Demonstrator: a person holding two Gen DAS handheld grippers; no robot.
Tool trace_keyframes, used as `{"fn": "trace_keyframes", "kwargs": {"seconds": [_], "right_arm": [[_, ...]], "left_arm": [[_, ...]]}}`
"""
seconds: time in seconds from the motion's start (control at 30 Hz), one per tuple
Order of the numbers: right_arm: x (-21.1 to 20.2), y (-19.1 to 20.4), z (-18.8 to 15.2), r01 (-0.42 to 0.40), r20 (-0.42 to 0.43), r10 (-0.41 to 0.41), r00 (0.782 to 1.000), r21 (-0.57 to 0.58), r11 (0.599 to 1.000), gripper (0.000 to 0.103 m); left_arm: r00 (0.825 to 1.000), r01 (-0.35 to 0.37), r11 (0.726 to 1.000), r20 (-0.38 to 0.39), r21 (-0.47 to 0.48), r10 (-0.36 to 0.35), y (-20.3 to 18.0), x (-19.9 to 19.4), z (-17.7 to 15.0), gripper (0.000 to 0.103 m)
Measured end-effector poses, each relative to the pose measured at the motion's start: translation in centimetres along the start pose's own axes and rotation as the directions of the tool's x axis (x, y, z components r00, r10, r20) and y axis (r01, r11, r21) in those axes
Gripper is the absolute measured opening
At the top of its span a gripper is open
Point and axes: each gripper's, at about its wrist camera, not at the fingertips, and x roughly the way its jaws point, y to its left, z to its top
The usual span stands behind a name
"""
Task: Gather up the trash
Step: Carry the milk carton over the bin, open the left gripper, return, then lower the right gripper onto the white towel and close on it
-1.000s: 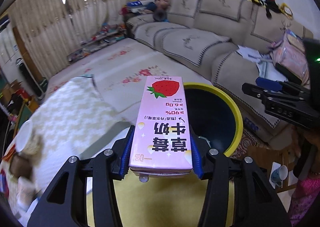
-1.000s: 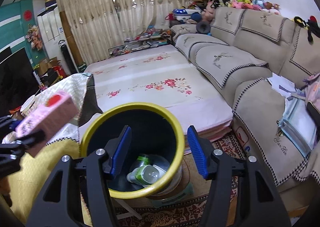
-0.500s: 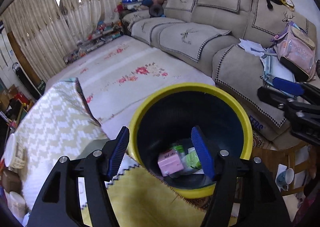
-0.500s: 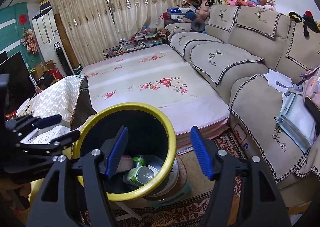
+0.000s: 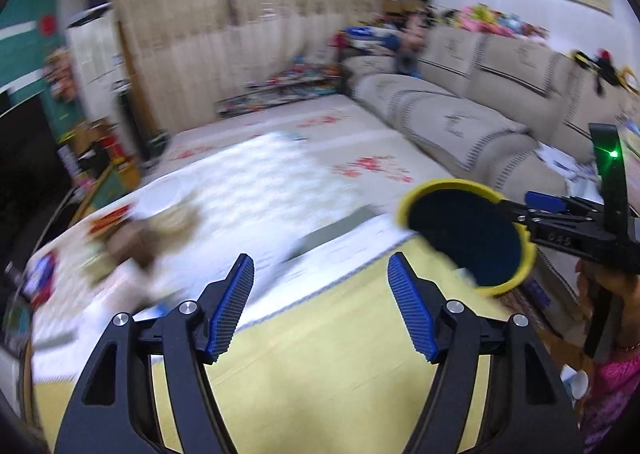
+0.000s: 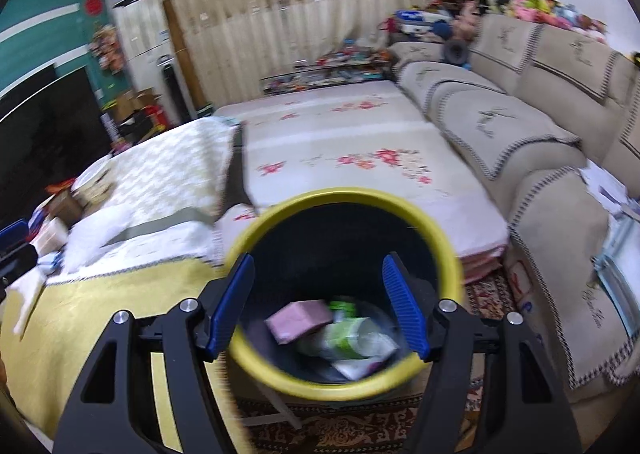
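Far to the left of the yellow bin [image 5: 466, 232], a blurry pile of things [image 5: 132, 234] sits on the white cloth [image 5: 256, 190]. It looks like paper and wrappers, but the blur hides what each piece is. That is likely the trash not yet picked up.

Nearer to the bin, the left gripper [image 5: 320, 300] hangs over the yellow mat [image 5: 320, 354]. Its jaws are wide apart and hold nothing.

Inside the bin, seen from the right wrist view, lie a pink carton [image 6: 300, 320], a green and white bottle [image 6: 348, 338] and some small packs. The carton leans on the bottle near the bottom.

Above the bin, the right gripper [image 6: 318, 304] has its jaws spread wide too, with nothing between them.

To the right of the bin is the beige sofa [image 6: 532, 126].

Trash like this is probably light and easy to squash. A carton is best pinched across its flat sides, near the middle. A bottle may be slippery and could roll, so grip it around the body, not too hard.
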Motion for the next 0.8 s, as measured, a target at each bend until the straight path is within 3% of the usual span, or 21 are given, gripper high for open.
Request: {"fn": "trace_keyframes", "kwargs": {"seconds": [0.23,0.43,0.53,0.8], "right_arm": [[1.0,8.3,-0.3,-0.142,-0.056,0.136,0.989,-0.132,0.981,0.064],[1.2,17.1,-1.5,-0.257,-0.113,0.235,0.965,-0.267,0.929,0.063],[1.3,20.2,-2.2,-0.296,-0.142,0.264,0.954,-0.307,0.904,0.064],[0.4,29.1,-4.5,-0.438,-0.225,0.377,0.898,-0.398,0.806,0.064]], "left_arm": [[0.989,-0.148,0.973,-0.022,-0.179,0.147,9.1,-4.6,-5.5,0.07],[0.972,-0.232,0.941,-0.035,-0.246,0.231,13.7,-7.5,-8.9,0.07],[0.959,-0.279,0.924,-0.028,-0.261,0.282,15.0,-9.1,-9.5,0.07],[0.914,-0.39,0.864,-0.02,-0.319,0.405,19.6,-13.9,-11.7,0.07]]}}
